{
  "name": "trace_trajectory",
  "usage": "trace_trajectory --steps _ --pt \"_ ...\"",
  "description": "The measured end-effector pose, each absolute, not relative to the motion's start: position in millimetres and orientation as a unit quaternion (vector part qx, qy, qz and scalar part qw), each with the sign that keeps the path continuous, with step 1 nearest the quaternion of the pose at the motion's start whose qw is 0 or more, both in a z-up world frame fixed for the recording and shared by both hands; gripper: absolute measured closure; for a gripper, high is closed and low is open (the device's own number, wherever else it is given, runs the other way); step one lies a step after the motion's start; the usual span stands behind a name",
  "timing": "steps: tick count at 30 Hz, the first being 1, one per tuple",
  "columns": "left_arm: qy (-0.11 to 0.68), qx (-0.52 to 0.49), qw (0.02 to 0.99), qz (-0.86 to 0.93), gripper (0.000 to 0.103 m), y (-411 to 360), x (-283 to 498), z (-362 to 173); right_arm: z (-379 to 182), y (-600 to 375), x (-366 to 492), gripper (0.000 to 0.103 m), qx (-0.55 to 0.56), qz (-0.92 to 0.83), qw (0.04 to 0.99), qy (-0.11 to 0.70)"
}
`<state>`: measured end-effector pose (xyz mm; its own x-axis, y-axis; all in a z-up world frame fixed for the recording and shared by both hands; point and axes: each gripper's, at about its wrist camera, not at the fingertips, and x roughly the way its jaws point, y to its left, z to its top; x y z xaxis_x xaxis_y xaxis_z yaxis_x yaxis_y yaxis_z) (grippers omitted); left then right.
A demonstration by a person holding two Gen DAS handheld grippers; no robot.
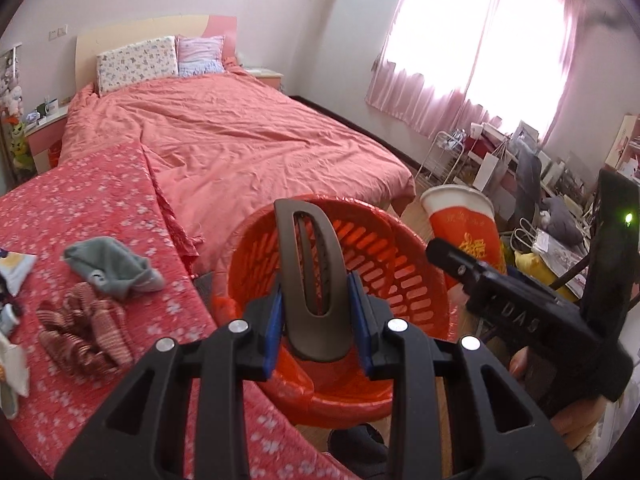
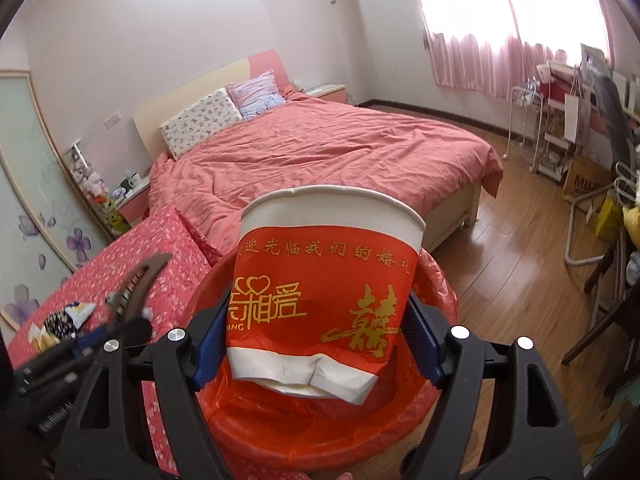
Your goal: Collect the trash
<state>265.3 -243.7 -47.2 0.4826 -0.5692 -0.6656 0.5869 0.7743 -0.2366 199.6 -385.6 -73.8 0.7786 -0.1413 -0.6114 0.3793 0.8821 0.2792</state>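
Left hand-held gripper (image 1: 318, 316) pinches a brown hair clip (image 1: 310, 280), right hand-held gripper (image 2: 316, 340) clamps a crumpled paper cup (image 2: 324, 300), both over the red bin (image 1: 400, 280).

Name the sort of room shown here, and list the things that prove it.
A bedroom, most likely at home: a made bed with pillows against a headboard, a bedside table, and pink curtains.

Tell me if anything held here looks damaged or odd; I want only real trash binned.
The paper cup in the right gripper is crushed: its base is buckled and creased. The left gripper holds a brown hair clip above the red bin; it looks intact, an odd thing to discard.
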Motion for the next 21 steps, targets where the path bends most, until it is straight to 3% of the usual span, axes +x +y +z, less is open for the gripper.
trace_trajectory --steps 2,4,6,21 --pt "0.391 0.013 0.858 -0.334 0.072 -245.1 270.6 -54.8 -77.6 -390.7 202.9 0.027 0.209 -0.135 0.920 0.303" --pt "0.398 0.014 0.857 -0.327 0.068 -247.0 276.1 -61.4 -80.3 -393.2 205.3 0.019 0.212 -0.134 0.918 0.306" --pt "0.403 0.017 0.860 -0.314 0.055 -246.1 278.9 -65.6 -81.8 -393.7 202.5 0.015 0.218 -0.138 0.917 0.305" --pt "0.380 0.043 0.901 -0.204 0.043 -118.3 242.3 -53.1 -56.3 -333.2 190.4 0.015 0.142 -0.118 0.935 0.303"
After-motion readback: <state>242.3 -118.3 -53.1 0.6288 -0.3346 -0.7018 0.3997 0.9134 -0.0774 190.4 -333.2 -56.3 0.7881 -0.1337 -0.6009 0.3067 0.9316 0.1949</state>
